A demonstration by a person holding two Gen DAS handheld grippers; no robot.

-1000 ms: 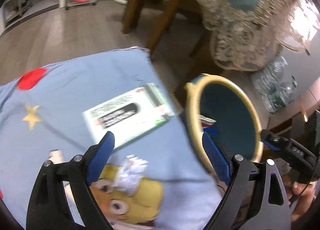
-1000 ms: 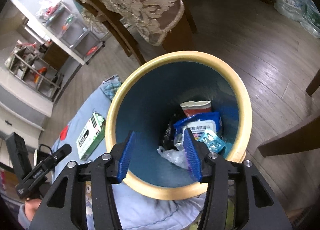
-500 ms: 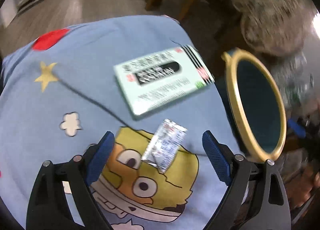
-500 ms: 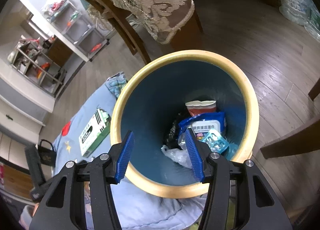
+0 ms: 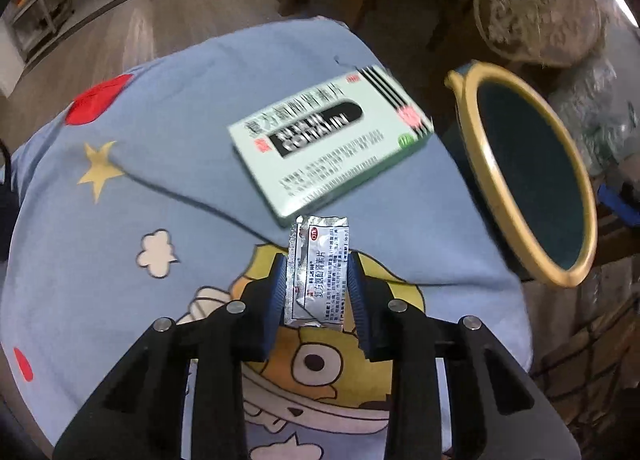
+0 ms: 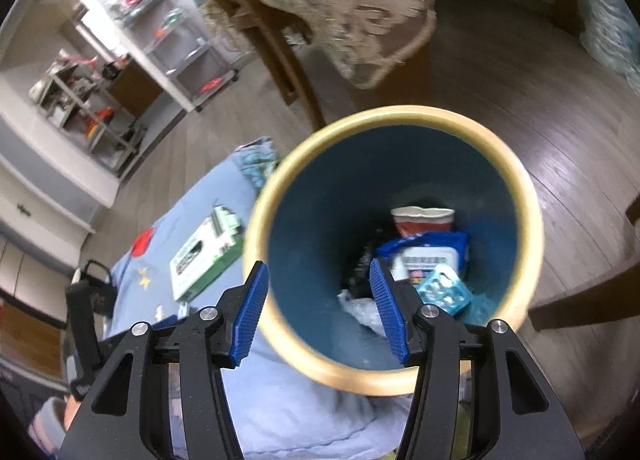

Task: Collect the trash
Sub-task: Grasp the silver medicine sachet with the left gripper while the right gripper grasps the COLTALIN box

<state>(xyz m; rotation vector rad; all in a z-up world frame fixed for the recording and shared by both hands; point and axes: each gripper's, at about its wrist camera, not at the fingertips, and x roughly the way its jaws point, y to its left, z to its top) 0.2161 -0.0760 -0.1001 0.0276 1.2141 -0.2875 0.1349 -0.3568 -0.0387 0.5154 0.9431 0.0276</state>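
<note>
Here, the left tool is closing on a silver foil sachet that lies on a blue cartoon-print cushion, its blue pads flanking the sachet's long edges and seemingly touching them. To do this step well, the squeeze should probably finish before any lift, since thin foil may buckle or slip, and the cloth beneath should stay out of the pinch. A green medicine box lies just beyond the sachet, with the yellow-rimmed bin close beside the cushion's edge. The right tool hangs half open over the bin's mouth, gripping nothing; wrappers and a wipes packet already lie at the bottom.
</note>
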